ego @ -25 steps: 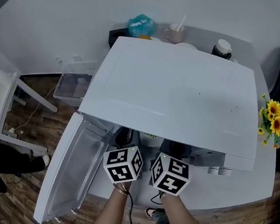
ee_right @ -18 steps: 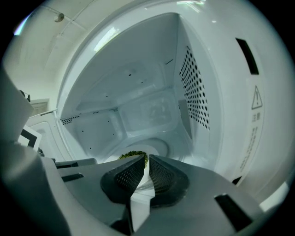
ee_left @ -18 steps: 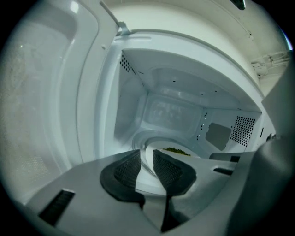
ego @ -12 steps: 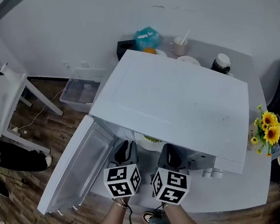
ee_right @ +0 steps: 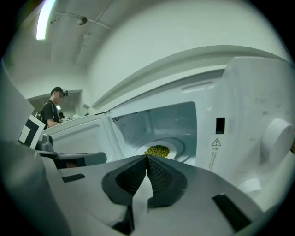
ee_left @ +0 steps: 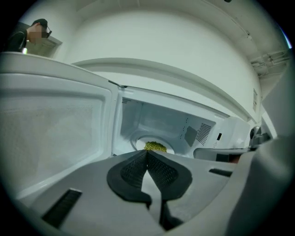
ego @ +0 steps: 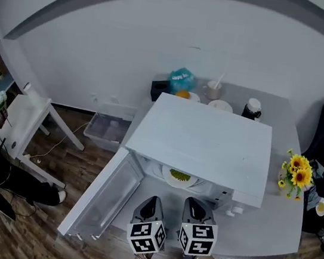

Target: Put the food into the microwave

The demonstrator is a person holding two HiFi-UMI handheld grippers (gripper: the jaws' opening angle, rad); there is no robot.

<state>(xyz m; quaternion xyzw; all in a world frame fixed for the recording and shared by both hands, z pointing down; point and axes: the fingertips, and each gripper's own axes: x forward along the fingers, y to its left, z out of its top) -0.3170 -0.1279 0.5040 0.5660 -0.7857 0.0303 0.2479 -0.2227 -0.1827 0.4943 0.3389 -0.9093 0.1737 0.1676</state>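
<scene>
On counter [ego: 268,223], food [ego: 179,175] inside open microwave [ego: 208,145]; left gripper [ee_left: 147,153], right gripper [ee_right: 146,157] jaws together; wooden floor [ego: 38,231].

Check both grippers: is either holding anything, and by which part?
Nothing held. Left gripper and right gripper are both shut on nothing; the food sits inside the open microwave.

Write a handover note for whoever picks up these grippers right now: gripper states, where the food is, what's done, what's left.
The left gripper has its jaws shut and empty, just outside the microwave opening.
The right gripper is the same, beside it.
The food, a green heap, sits on its plate inside the microwave.
The door is wide open, swung left.
Done: food is in.
Left: probably close the door.
</scene>
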